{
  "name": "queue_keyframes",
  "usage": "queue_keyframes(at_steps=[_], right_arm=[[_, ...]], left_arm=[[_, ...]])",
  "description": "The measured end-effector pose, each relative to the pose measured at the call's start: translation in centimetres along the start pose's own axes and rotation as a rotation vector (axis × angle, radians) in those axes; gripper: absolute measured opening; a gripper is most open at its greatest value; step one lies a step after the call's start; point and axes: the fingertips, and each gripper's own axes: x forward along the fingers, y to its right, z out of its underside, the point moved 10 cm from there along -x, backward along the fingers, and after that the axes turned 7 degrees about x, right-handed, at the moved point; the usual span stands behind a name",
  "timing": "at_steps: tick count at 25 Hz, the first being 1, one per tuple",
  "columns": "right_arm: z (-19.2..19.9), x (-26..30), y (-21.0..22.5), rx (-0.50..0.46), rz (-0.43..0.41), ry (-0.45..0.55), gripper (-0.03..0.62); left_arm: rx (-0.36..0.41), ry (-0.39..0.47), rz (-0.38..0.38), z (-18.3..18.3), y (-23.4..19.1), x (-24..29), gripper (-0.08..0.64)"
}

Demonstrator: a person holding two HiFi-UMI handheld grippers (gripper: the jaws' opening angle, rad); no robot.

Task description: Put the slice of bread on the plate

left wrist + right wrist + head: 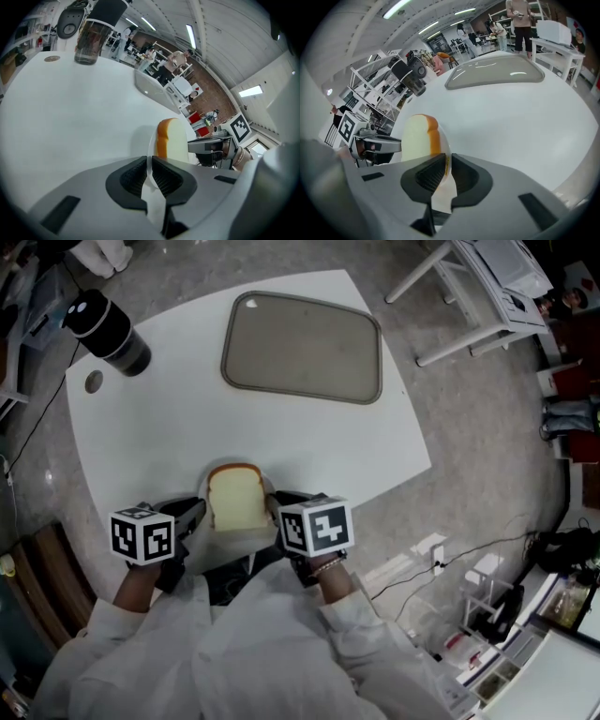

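A slice of bread (234, 498) with a tan crust lies on a white plate (242, 536) at the near edge of the white table (187, 427). My left gripper (195, 515) is shut on the plate's left rim. My right gripper (278, 512) is shut on its right rim. In the left gripper view the thin plate rim (150, 152) runs between the pads of the left gripper (149, 176), with the bread (171, 140) just beyond. In the right gripper view the right gripper (446, 173) pinches the plate rim (443, 194), and the bread (419, 138) lies to its left.
A grey tray (302, 345) lies at the far side of the table. A black cylindrical appliance (108, 332) stands at the far left corner, a small round disc (94, 382) beside it. A white rack (478, 296) stands off the table at the upper right. Cables run across the floor.
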Motion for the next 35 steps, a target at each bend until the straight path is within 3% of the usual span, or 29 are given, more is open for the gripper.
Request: queue_keyframes(at_steps=[5,11,16,28,35], right_arm=[[-2.8,-0.7,2.8,0.007,-0.047,0.001,0.048],[-8.4,-2.1,7.3,0.008,-0.104,-0.01,0.043],[-13.2,-3.1,10.5,0.008,-0.135,-0.012,0.041],[-24.0,-4.4,13.9,-0.092,-0.153,0.042,0.04],[-28.9,-3.5,15.6,-0.099,-0.16,0.058,0.04]], left_arm=[[0.028,0.009,-0.009,-3.4,0.8,2.2,0.04],[0.022,0.03,-0.049,-9.0,2.6,6.0,0.041],[0.01,0.049,-0.038,-13.8,3.5,8.5,0.041],[0.022,0.142,-0.081,-23.7,4.0,11.9,0.041],[0.044,0.157,-0.1,-28.6,2.7,14.2,0.041]])
